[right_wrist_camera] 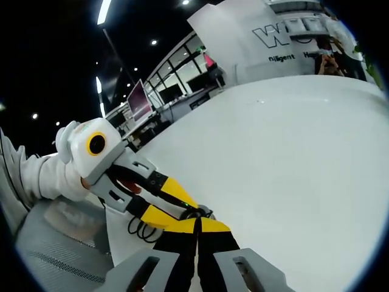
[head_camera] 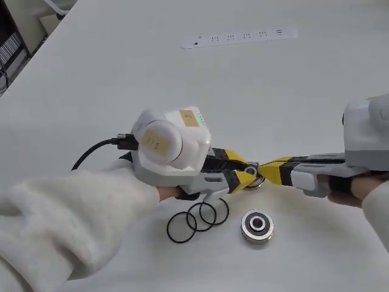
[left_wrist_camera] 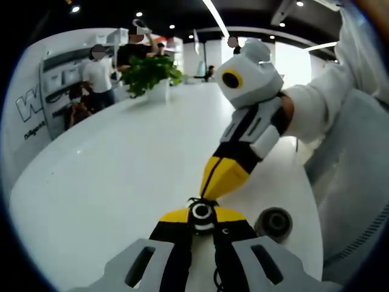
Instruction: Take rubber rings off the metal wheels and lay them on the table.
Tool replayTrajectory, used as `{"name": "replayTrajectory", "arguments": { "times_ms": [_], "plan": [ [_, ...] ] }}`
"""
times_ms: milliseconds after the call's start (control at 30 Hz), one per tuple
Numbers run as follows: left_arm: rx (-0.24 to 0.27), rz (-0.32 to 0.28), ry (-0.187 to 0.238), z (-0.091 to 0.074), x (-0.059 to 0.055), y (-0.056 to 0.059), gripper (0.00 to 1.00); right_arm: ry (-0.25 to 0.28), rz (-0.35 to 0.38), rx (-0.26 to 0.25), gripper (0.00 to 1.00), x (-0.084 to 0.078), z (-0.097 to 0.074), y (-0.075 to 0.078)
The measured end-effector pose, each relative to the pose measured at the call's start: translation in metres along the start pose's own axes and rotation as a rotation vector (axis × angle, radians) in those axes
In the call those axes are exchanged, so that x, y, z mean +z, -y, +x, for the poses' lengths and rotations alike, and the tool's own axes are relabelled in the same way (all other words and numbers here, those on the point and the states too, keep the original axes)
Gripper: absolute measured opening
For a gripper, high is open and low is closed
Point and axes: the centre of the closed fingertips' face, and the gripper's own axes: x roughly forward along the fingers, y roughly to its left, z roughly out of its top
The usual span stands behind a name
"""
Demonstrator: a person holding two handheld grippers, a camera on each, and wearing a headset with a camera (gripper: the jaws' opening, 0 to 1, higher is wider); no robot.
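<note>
Pinching a metal wheel (left_wrist_camera: 202,214) mid-frame, the left gripper (head_camera: 247,177) is facing the right gripper (head_camera: 268,173), pressed together against the wheel; rubber rings (head_camera: 197,220) are lying below.

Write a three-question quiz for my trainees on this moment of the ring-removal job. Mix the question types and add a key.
1. True or false: the left gripper is shut on a small silver metal wheel.
2. The thin black rubber rings are: A) lying loose and overlapping on the white table; B) stacked in a tray; C) hanging on a peg.
3. Fill in the blank: the second silver metal wheel lies ___ on the table, apart from the rings.

Key: 1 true; 2 A; 3 flat.
</note>
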Motion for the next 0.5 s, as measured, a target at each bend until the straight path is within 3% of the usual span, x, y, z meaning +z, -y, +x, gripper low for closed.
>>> {"name": "replayTrajectory", "arguments": {
  "times_ms": [367,500],
  "plan": [
    [0.002,0.005,0.0,-0.0002,-0.0005,0.0005,0.12,0.006,-0.016,0.016,0.0,0.001,0.0033,-0.0077],
    [0.002,0.006,0.0,-0.0003,-0.0004,0.0004,0.12,0.02,0.011,0.027,0.0,0.0034,0.0015,-0.0076]
  ]
}}
